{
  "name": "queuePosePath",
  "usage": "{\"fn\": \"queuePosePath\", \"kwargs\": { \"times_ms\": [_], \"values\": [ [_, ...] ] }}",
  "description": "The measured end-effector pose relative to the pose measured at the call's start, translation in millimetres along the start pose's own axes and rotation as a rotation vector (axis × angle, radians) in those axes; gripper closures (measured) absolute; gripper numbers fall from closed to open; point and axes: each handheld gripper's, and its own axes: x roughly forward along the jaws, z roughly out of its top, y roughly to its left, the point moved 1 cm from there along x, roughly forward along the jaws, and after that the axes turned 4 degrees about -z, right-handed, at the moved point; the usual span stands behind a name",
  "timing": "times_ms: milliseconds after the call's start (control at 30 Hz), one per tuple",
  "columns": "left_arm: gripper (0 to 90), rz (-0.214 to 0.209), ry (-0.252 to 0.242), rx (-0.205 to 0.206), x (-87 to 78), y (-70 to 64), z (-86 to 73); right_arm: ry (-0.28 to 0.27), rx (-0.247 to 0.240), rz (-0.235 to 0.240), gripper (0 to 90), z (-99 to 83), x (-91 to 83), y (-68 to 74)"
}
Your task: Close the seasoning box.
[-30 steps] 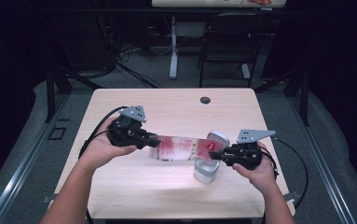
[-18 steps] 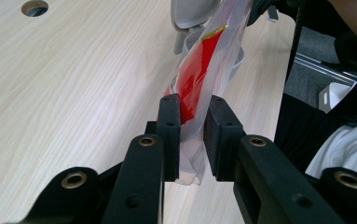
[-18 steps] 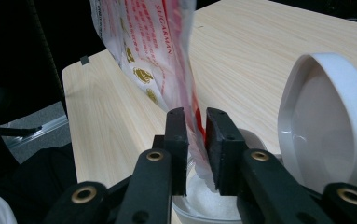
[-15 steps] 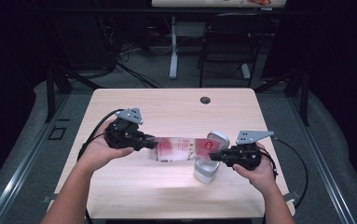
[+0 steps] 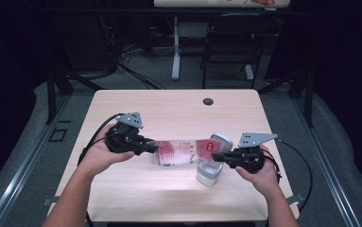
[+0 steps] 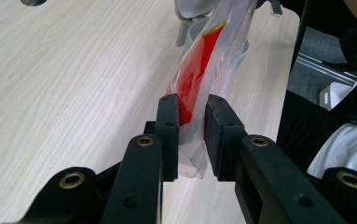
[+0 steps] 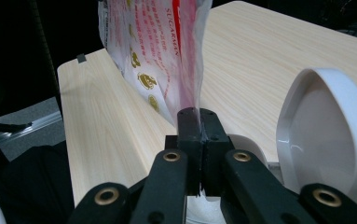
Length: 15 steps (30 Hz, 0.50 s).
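A clear plastic bag [image 5: 181, 152] with red print hangs stretched sideways above the table [image 5: 169, 109]. My left gripper [image 5: 154, 147] is shut on its left end, and in the left gripper view the bag [image 6: 199, 70] runs out from between the jaws of that gripper [image 6: 192, 116]. My right gripper [image 5: 215, 157] is shut on the other end; in the right gripper view the printed bag [image 7: 162, 51] rises from the tightly closed gripper [image 7: 198, 114]. A white container [image 5: 208, 173] with its flip lid [image 5: 222, 140] open stands under the bag's right end.
The container's raised white lid [image 7: 325, 140] sits just right of my right jaws. A round cable hole [image 5: 208, 101] lies near the table's far edge. Cables trail from both grippers over the table sides. Chairs and desk legs stand beyond the table.
My left gripper has shifted slightly down and left. The bag stays stretched between both grippers and the right hand has barely moved.
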Motion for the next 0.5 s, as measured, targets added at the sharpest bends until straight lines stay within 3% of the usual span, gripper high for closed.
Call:
{"fn": "queuePosePath", "kwargs": {
  "times_ms": [200,300,500],
  "values": [
    [76.4,-0.003,-0.013,-0.002,1.6,-0.3,-6.2,0.002,-0.028,-0.029,90.0,4.6,-2.0,4.2],
    [76.6,-0.005,-0.002,0.002,2.7,-1.0,-9.8,0.018,-0.064,-0.058,90.0,9.4,-2.8,7.6],
    [76.8,0.000,-0.036,-0.008,1.2,2.3,-19.3,0.039,-0.096,-0.060,90.0,18.7,-1.5,11.6]
  ]
}}
